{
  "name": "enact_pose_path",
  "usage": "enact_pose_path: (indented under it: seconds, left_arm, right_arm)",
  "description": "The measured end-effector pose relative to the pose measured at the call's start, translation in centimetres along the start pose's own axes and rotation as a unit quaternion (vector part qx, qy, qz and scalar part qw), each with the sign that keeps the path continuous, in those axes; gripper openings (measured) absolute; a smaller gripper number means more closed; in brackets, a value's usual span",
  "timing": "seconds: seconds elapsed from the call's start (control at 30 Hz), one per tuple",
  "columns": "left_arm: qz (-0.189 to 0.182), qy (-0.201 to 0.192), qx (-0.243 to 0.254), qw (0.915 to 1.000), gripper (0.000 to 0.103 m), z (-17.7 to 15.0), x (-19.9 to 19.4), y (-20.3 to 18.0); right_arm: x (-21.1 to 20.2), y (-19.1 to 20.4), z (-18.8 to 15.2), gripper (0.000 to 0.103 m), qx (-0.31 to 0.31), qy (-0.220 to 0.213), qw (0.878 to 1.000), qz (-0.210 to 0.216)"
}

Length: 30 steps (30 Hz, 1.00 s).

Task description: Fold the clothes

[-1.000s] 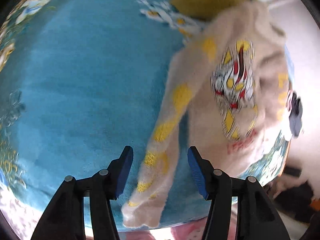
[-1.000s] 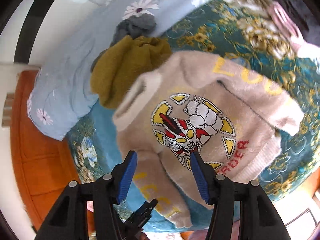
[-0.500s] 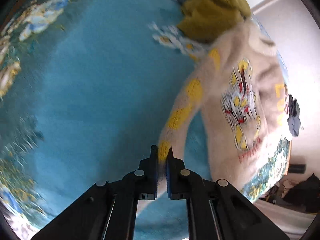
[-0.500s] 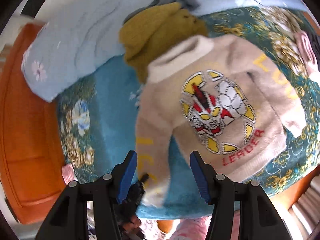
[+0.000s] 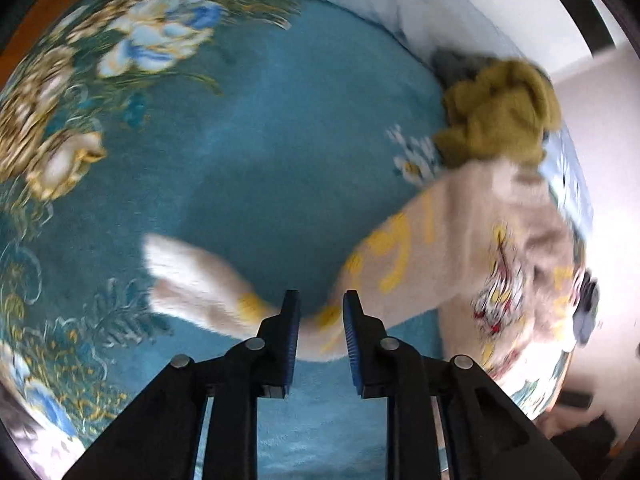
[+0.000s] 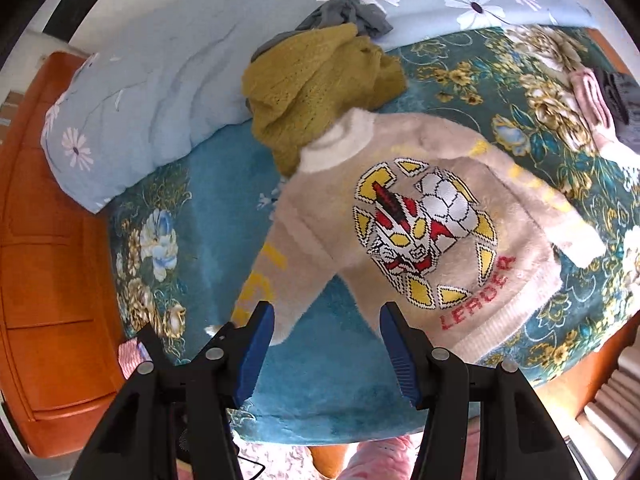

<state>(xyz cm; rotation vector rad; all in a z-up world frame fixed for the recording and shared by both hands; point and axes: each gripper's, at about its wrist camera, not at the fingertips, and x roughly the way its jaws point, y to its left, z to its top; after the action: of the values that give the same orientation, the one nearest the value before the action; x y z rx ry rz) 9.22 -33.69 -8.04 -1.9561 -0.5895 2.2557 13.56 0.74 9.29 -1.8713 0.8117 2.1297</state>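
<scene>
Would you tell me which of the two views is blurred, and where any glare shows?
Left wrist view: the beige sweater and its sleeve are motion-smeared, with the right edge blown out white. Right wrist view: sharp, the sweater's print crisp, evenly lit; fisheye bending in both.

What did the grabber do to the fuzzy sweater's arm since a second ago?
The left gripper, open around the sleeve a second ago, clamped shut on it and swung it out leftward across the teal bedspread; its jaws now look slightly parted, the sleeve between them. The right gripper stayed open and empty. The beige sweater body and the mustard knit stayed put.
</scene>
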Motion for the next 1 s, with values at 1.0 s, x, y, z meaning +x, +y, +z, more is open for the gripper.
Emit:
enact_pose_path:
  seconds: [1.0]
  left_arm:
    - [0.081,-0.121,0.017,0.9892,0.022,-5.5,-9.6,-21.8]
  right_arm:
    - [-5.5,-27.3,8.3,0.063,0.065,-0.09,0.988,0.105]
